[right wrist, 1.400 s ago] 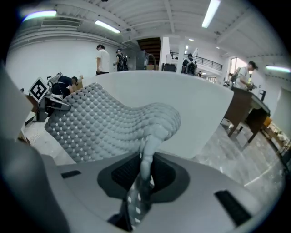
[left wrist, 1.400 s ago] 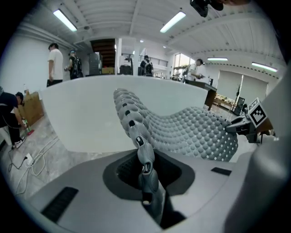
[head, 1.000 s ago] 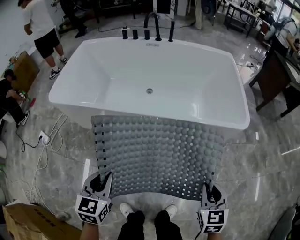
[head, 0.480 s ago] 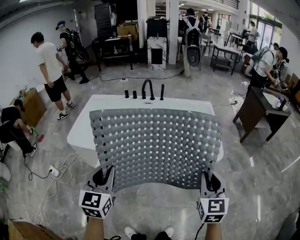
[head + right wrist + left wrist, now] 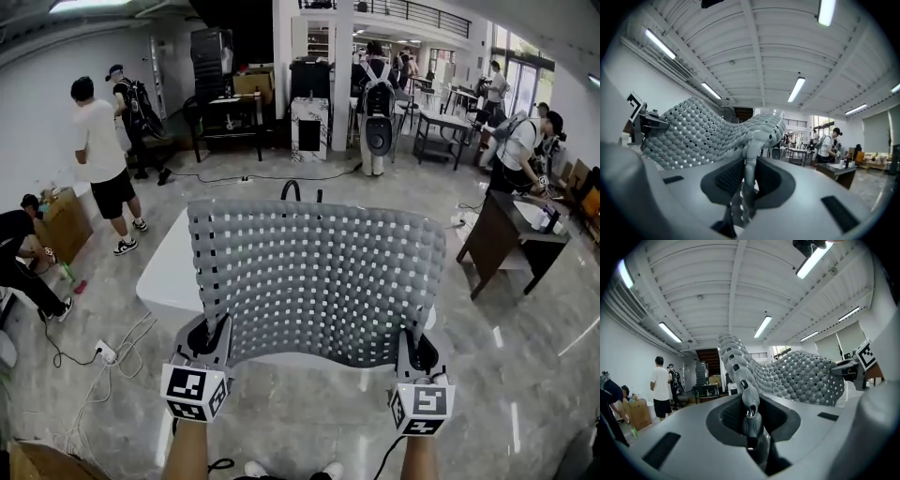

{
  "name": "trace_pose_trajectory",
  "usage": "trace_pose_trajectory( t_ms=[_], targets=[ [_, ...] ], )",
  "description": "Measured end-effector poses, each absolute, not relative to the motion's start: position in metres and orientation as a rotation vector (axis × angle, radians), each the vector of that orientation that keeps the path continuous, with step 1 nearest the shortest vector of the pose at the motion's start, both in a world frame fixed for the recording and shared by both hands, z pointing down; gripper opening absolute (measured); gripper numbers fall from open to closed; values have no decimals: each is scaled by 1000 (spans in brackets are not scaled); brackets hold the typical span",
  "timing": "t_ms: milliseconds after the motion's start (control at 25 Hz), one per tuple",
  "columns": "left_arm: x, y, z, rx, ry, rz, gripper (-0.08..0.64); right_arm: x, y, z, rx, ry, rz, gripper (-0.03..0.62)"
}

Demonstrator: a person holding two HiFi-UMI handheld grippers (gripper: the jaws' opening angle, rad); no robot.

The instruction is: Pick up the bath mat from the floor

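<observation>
- Marble floor (image 5: 112, 403) lies far below the bath mat (image 5: 314, 281), which is raised upright in front of the bathtub (image 5: 169, 277).
- Left gripper (image 5: 208, 345) and right gripper (image 5: 414, 354) fingers each pinch a lower corner.
- Hold both pinches firm and level so the mat cannot slip.

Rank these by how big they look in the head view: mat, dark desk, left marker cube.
1. Mat, by far the largest.
2. Dark desk.
3. Left marker cube, smallest even though it is closest to the camera.
</observation>
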State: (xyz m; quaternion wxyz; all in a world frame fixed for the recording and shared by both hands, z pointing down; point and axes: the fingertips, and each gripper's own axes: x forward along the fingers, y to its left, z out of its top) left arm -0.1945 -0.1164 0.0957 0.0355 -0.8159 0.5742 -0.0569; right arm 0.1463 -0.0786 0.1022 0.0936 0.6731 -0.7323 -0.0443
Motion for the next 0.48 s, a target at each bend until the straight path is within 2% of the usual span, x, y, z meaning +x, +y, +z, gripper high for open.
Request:
trace_pose_trajectory(
  t_ms=[480],
  targets=[
    [-194,-111,94,-2517,1763,-176,69,137,-77,96,1990,-2184,-127,77]
  ],
)
